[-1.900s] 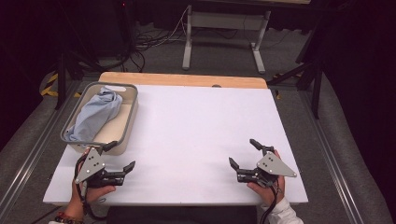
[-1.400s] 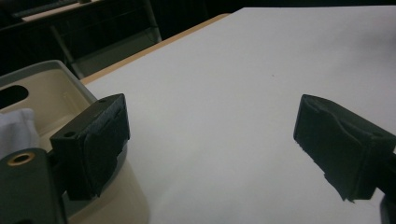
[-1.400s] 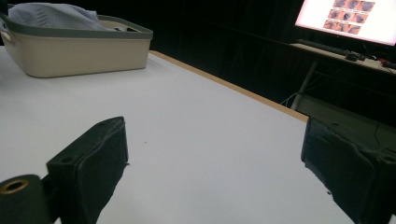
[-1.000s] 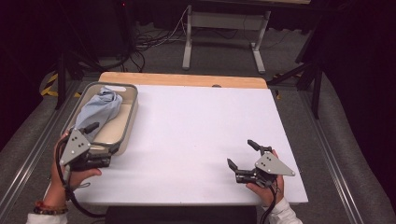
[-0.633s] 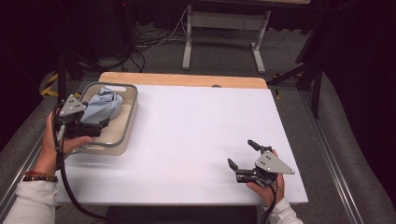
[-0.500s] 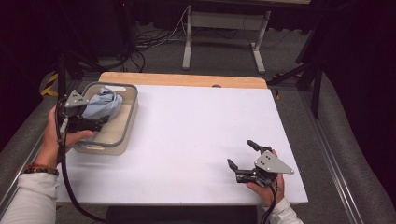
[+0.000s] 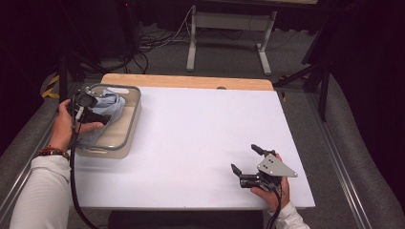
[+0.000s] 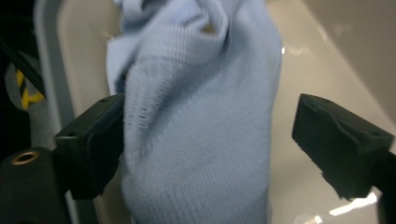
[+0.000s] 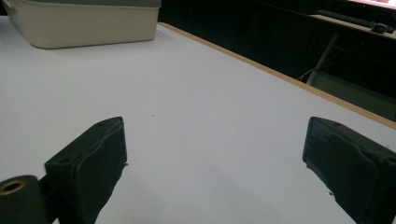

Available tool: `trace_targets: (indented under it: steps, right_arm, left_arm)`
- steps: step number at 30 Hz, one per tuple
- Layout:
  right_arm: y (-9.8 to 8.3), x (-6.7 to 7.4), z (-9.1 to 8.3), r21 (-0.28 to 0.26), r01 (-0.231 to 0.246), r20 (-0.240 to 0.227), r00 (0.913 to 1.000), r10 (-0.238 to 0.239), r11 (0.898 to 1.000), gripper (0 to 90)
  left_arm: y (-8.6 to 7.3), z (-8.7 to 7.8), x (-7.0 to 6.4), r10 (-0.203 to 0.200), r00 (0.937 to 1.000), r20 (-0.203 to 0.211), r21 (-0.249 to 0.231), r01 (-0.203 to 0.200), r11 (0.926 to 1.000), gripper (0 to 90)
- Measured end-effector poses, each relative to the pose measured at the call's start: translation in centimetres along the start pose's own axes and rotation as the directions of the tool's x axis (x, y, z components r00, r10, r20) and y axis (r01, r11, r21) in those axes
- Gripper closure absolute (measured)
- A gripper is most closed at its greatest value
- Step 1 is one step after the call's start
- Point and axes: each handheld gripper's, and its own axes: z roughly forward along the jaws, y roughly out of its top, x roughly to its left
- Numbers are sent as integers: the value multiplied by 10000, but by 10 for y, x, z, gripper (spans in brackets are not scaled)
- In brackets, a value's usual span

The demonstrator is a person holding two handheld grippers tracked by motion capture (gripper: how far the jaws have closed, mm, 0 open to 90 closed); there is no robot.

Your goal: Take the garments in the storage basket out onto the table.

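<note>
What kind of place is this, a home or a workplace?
Most likely a lab or recording studio, not a home: a bare white table in a dark room, loose cables on the floor, black stands beside it, and a metal-framed bench behind.

Your overhead camera looks forward and down across the whole counter [image 7: 200, 143]. Your left tool's camera sits very close above the cloth [image 8: 201, 121] in the bin [image 7: 129, 129]; your right tool's camera looks low across the counter toward that same bin.
</note>
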Motion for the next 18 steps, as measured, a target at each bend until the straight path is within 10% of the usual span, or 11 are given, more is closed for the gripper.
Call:
trace_targets:
  steps: [7, 18]
  right_arm:
    - [-2, 1, 3, 226, 38, -131, 9999, -35, 9997, 72]
    - [-3, 0, 3, 308, 34, -213, 9998, -27, 9995, 80]
  left_arm:
    - [-1, 19, -4, 478, 9987, -154, 1707, -445, 9843, 234]
    - [0, 29, -9, 555, 9985, 18, 2203, -545, 9739, 584]
